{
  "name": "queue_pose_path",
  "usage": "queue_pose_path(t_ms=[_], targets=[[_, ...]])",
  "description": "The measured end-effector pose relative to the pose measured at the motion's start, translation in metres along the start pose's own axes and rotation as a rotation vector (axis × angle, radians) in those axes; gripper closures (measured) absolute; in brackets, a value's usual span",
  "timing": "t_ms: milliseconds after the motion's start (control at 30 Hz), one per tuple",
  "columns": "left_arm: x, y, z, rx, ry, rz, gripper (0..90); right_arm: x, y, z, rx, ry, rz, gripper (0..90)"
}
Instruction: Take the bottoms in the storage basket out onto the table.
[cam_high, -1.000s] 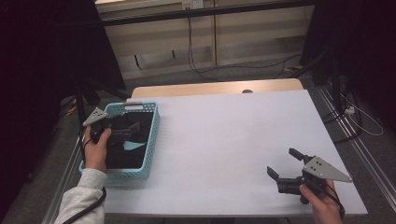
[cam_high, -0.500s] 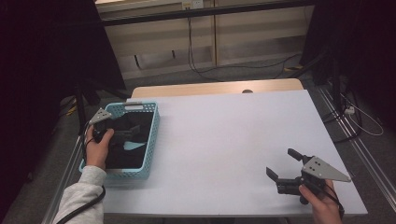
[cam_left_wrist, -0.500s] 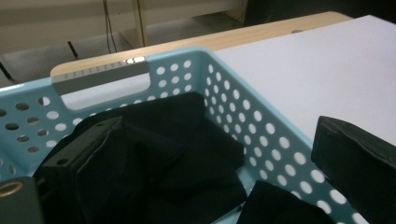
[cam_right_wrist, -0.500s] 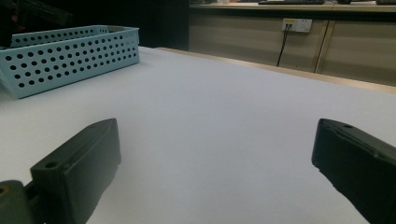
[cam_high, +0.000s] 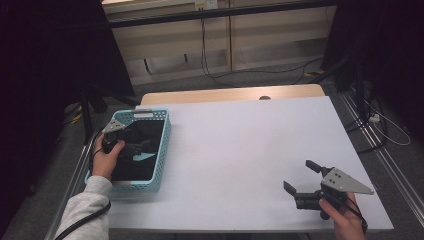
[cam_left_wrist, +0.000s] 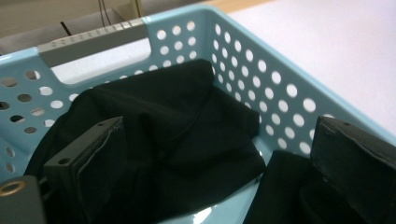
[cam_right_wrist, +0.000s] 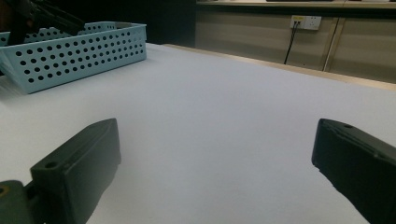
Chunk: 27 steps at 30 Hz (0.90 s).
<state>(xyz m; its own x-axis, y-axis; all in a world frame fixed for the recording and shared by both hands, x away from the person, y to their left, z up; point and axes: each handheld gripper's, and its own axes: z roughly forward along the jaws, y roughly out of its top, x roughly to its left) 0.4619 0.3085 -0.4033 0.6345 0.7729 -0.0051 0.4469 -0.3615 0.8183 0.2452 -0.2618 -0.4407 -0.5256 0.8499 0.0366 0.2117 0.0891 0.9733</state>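
Black cloth (cam_left_wrist: 173, 140), crumpled in the light-blue perforated basket (cam_high: 162, 145) at the left end of the white bench (cam_high: 240, 150), bunched toward the far wall under the grey handle (cam_left_wrist: 93, 39). Left gripper (cam_left_wrist: 210, 163) down inside the basket, fingers (cam_left_wrist: 88, 158) spread wide, one on each side of a fold, low among the cloth but not yet closed on anything. Bare blue floor of the basket glimpsed between two dark heaps near the bottom of the left gripper view, so possibly two pieces rather than one; hard to tell.

Right gripper (cam_high: 306, 181) well apart at the near right of the bench, resting low over the bare surface, fingers (cam_right_wrist: 79, 163) likewise wide apart and holding nothing.

Likely trouble from here: closing on a thin outer fold alone, so cloth slips free on the lift; pinching both heaps together and dragging out more than wanted; catching a finger on the perforated wall; or, with no hold on the light basket, tipping or sliding it as the cloth comes up.
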Motion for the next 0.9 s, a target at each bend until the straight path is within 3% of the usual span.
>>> queue_pose_path(t_ms=[500, 567, 767, 900], targets=[[0.0023, -0.0030, 0.0010, 0.072, -0.040, 0.046, 5.5, 0.0011, 0.0003, 0.0000, -0.003, 0.026, 0.002, 0.0], [0.0032, -0.0038, 0.0006, 0.086, -0.048, 0.071, 5.9, 0.0011, 0.0002, 0.0004, -0.001, 0.026, 0.003, 0.0], [0.0031, -0.0057, -0.0006, 0.098, -0.065, 0.112, 6.2, 0.0010, 0.0000, 0.0003, -0.005, 0.035, 0.008, 0.0], [0.0035, -0.0079, -0.0008, 0.102, -0.092, 0.112, 7.1, 0.0004, -0.0001, 0.0000, -0.009, 0.041, 0.009, 0.0]])
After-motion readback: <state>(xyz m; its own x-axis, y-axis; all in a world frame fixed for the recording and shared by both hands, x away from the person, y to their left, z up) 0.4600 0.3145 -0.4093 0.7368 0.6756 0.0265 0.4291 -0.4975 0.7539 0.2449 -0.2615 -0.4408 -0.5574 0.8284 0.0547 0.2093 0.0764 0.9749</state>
